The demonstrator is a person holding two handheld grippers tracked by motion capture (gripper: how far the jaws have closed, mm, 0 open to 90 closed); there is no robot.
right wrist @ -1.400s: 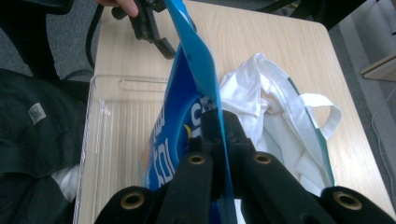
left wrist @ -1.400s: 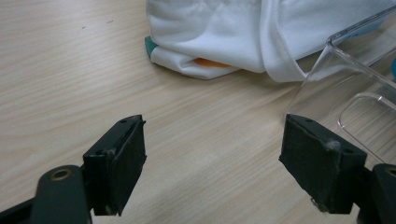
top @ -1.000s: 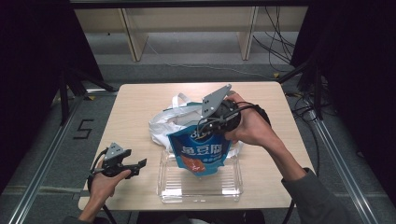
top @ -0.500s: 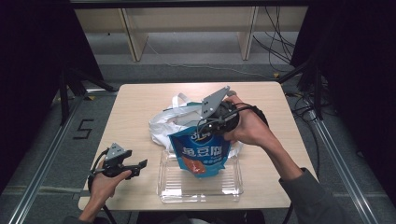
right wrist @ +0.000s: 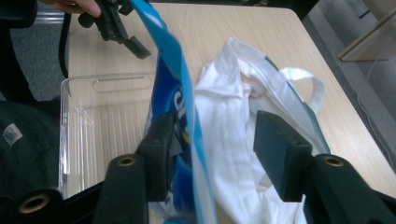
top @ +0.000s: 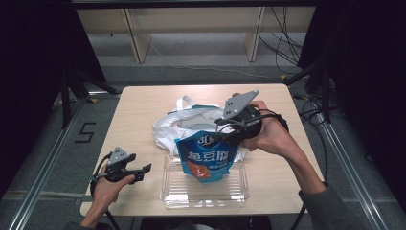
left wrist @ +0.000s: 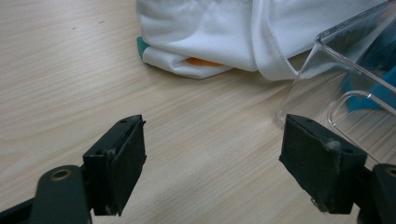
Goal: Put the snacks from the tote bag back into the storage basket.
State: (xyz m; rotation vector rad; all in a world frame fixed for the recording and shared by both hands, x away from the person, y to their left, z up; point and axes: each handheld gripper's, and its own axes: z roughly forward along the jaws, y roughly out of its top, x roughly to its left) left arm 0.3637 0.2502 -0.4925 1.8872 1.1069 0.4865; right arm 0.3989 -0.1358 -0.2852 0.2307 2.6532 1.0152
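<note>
A blue snack bag [top: 208, 155] stands upright in a clear plastic tray [top: 206, 194] at the table's front. My right gripper [top: 221, 133] is at the bag's top. In the right gripper view my right gripper [right wrist: 217, 122] is open, and the blue bag's top edge [right wrist: 177, 70] runs between the jaws against the left one. A white cloth bag [top: 184, 124] lies just behind the tray. My left gripper [top: 142, 172] hovers open at the front left, holding nothing. In the left gripper view my left gripper [left wrist: 212, 126] faces the tray's corner [left wrist: 327, 60] and the white bag [left wrist: 224, 32].
The wooden table [top: 143, 110] is bare at the left and far side. Something orange [left wrist: 203, 61] peeks from under the white bag. Shelving legs and cables stand on the floor beyond the table. Metal rails run along both sides of the floor.
My right gripper has shifted slightly to the right at the bag's top. The blue bag stays upright in the tray. The left gripper has not moved.
</note>
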